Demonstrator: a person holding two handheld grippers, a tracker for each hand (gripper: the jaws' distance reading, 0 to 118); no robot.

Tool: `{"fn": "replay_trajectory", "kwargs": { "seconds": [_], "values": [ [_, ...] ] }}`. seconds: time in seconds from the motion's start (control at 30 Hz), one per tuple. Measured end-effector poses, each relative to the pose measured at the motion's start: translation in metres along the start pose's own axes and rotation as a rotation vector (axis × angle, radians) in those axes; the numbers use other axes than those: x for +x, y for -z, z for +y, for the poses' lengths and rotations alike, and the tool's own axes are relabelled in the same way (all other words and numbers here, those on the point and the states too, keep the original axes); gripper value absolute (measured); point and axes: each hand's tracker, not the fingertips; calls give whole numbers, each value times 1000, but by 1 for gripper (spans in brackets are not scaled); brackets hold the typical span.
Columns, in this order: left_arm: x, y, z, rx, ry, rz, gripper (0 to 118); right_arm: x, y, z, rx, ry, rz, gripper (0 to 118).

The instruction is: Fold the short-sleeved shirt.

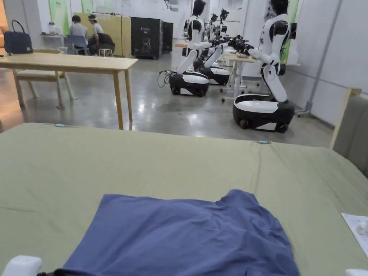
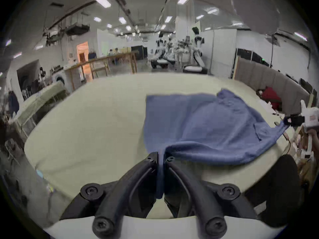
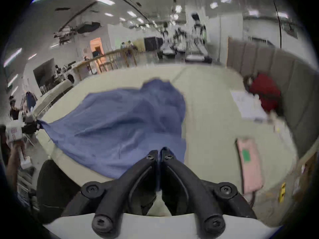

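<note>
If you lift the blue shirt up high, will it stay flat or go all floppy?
Probably floppy: the blue shirt already sags and wrinkles between the left gripper and the right gripper, each pinching an edge. It looks thin, so likely light. It should slide easily over the smooth green sheet.

Green sheet (image 1: 179, 161) is covering the work surface. White paper (image 1: 355, 226) is lying at its right edge; pink phone-like slab (image 3: 248, 165) and red bundle (image 3: 265, 92) are lying further right, beside grey padded panel (image 1: 354, 129). Wooden table (image 1: 72, 63) is standing beyond on grey floor (image 1: 161, 107), dark handbag (image 1: 17, 41) sitting on it. White-and-black wheeled humanoid robots (image 1: 266, 72) are standing around a small table. Two people (image 1: 86, 30) are sitting far back.
</note>
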Motion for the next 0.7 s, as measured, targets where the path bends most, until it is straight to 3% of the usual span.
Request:
{"fn": "replay_trajectory", "kwargs": {
  "seconds": [0.07, 0.2, 0.23, 0.27, 0.3, 0.33, 0.37, 0.47, 0.57, 0.6, 0.63, 0.67, 0.7],
  "values": [
    [-7, 10, -15, -45, -37, 20, 5, 5, 6, -16, -41, 52, -10, 4],
    [-8, 7, -25, -28, -81, 36, 11, 3, -1, -24, 19, 54, -28, 6],
    [-6, 0, -23, -5, -100, 38, 24, 2, -6, -22, 53, 69, -26, 15],
    [-5, -6, -21, 23, -115, 40, 61, -2, -11, -21, 76, 85, -47, 44],
    [-2, -13, -19, 43, -122, 33, 94, -10, -19, -23, 97, 96, -60, 59],
    [4, -22, -18, 79, -110, 35, 112, -17, -26, -27, 137, 108, -74, 65],
    [8, -31, -18, 112, -96, 40, 117, -25, -31, -34, 203, 102, -91, 71],
    [25, -44, -27, 139, -64, 21, 117, -49, -38, -57, 311, 65, -98, 79],
    [40, -46, -35, 130, -39, 10, 116, -63, -34, -79, 347, 165, -6, 82],
    [40, -43, -42, 118, -22, 16, 115, -69, -32, -86, 366, 161, -11, 83],
    [43, -43, -44, 107, -12, 11, 107, -79, -33, -86, 367, 71, -90, 83],
    [45, -44, -44, 99, 0, 8, 79, -87, -38, -85, 388, 20, -131, 79],
    [47, -43, -44, 84, 20, 16, 39, -91, -42, -82, 414, -4, -85, 64]
  ]
}}
